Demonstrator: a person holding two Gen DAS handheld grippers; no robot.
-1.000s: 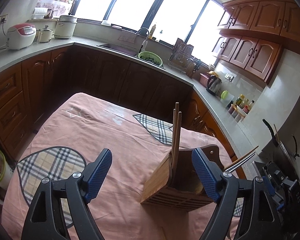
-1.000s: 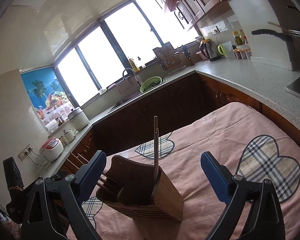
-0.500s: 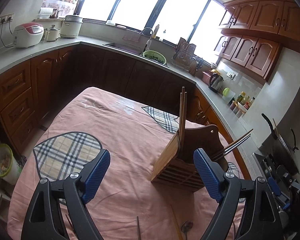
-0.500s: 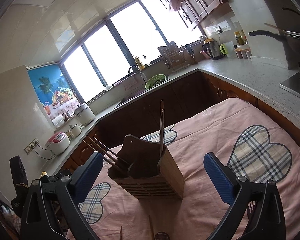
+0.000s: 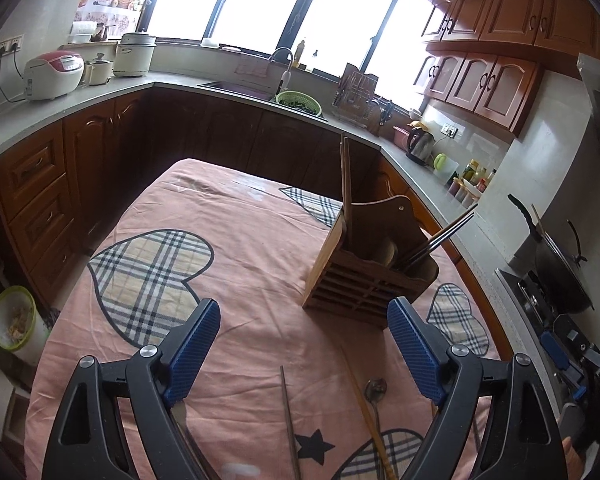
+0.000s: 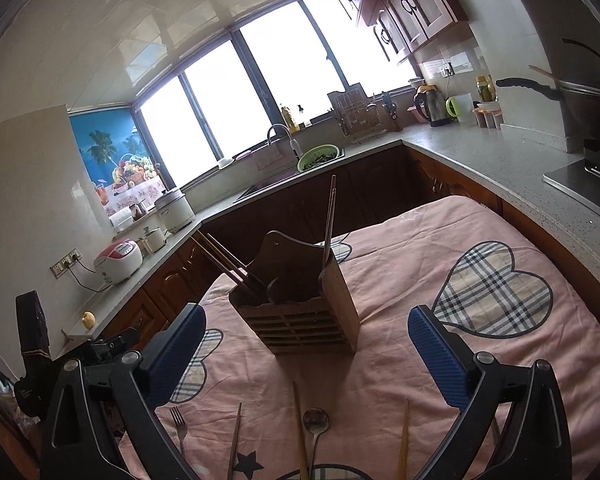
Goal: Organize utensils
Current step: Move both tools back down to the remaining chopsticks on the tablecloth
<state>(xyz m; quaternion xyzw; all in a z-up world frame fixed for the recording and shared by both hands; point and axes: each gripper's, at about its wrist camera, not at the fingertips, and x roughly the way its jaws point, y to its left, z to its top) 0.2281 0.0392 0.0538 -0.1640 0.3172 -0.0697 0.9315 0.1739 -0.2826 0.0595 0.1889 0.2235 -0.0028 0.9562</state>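
Observation:
A wooden utensil holder stands on the pink tablecloth, with chopsticks upright in one compartment and more leaning out of another. Loose on the cloth near me lie a metal spoon, a fork and several chopsticks. My left gripper stands open and empty, short of the holder. My right gripper is open and empty too, with the holder just beyond its fingertips.
The table is ringed by dark wood cabinets and a grey counter with rice cookers, a sink, a green colander, a kettle and a stove with a wok. A bin sits on the floor at left.
Both grippers have drawn back from the holder, which now looks smaller and farther off. The loose spoon, fork and chopsticks have come into view at the bottom.

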